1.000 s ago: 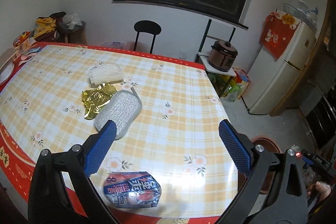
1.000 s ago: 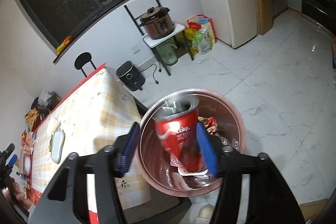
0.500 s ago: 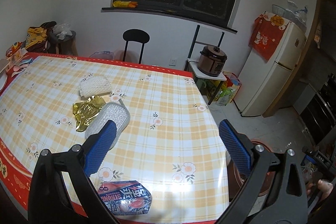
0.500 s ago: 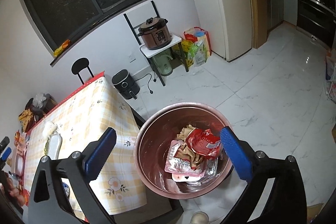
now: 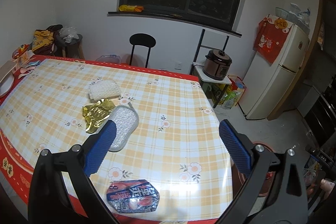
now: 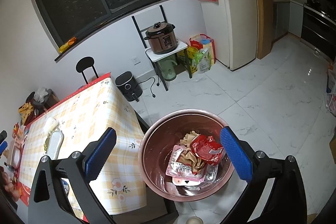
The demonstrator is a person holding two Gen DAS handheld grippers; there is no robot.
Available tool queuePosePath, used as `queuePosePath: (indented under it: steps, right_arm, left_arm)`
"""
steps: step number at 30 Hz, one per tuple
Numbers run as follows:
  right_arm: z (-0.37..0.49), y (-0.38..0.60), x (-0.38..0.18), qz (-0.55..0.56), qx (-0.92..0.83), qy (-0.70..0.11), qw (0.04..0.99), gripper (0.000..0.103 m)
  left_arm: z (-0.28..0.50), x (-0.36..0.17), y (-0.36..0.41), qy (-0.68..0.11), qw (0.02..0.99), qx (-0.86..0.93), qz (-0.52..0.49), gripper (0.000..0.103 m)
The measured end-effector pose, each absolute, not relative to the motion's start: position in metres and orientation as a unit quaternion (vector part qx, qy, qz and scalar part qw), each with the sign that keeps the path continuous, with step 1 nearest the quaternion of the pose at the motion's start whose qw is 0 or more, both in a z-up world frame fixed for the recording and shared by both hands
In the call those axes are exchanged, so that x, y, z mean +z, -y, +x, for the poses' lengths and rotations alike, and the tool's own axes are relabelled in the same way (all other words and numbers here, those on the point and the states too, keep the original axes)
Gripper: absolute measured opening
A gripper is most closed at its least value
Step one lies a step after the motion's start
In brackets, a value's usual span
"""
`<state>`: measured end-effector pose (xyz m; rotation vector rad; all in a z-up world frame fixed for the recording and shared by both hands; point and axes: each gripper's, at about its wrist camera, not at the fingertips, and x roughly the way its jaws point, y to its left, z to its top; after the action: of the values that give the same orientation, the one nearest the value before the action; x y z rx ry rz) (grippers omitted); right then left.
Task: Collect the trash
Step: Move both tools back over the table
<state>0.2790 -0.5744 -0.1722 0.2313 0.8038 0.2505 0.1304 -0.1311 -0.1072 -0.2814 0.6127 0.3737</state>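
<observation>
My right gripper (image 6: 168, 152) hangs open above the round pink bin (image 6: 147, 152) on the floor beside the table. A crushed red cola can (image 6: 206, 149) lies inside on brown paper and a pink plastic pack (image 6: 180, 167). My left gripper (image 5: 167, 148) is open over the checked table (image 5: 168, 98), nothing between its fingers. A flattened blue and red can (image 5: 133, 195) lies at the near table edge below it. Farther back lie a gold foil wrapper (image 5: 95, 115), a silver oval pad (image 5: 124, 127) and a white knitted cloth (image 5: 104, 90).
A black chair (image 5: 142, 43) stands behind the table. A pressure cooker (image 6: 161, 38) sits on a small white stand, with bags (image 6: 202, 54) and a fridge (image 6: 239, 14) to its right. A black air fryer (image 6: 128, 86) sits on the white tiled floor (image 6: 262, 108).
My right gripper opened and let the red can drop into the bin, then rose. The left gripper lifted a little, so the table looks farther away.
</observation>
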Motion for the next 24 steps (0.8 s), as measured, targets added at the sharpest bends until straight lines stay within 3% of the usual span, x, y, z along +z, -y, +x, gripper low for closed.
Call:
queuePosePath:
  steps: [11,24]
  right_arm:
    - [0.267,0.500,-0.181,0.082,0.173,-0.407,0.893,0.098]
    - [0.185,0.303,-0.217,0.019,0.216,-0.487,0.846,0.097]
  left_arm:
    - [0.075,-0.114,0.074,-0.304,0.910,0.235,-0.154,0.097]
    - [0.032,-0.171,-0.070,-0.341,0.901,0.203,-0.176,0.097]
